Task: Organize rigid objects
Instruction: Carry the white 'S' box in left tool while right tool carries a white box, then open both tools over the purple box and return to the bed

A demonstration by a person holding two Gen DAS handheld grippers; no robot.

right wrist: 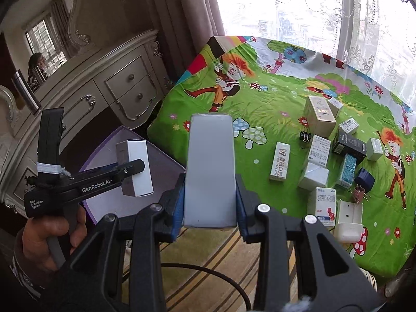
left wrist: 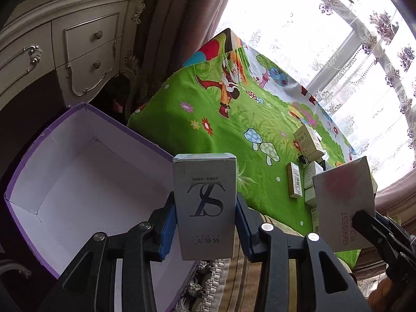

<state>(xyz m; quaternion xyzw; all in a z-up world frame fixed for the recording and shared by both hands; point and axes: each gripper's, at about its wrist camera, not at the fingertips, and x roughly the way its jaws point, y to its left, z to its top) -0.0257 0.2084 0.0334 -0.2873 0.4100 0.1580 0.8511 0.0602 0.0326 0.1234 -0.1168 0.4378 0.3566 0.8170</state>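
A grey box (left wrist: 205,208) printed with a large "SZ" sits clamped between the blue pads of the left gripper (left wrist: 205,223), hanging over the near corner of the open purple carton (left wrist: 85,161), whose white inside shows. The right gripper (right wrist: 210,197) is shut on a plain grey-white box (right wrist: 210,171) just right of that carton. Farther right, small boxes (right wrist: 318,117) lie scattered on the green cartoon cloth (right wrist: 260,109), with a black binder clip (right wrist: 305,136) among them.
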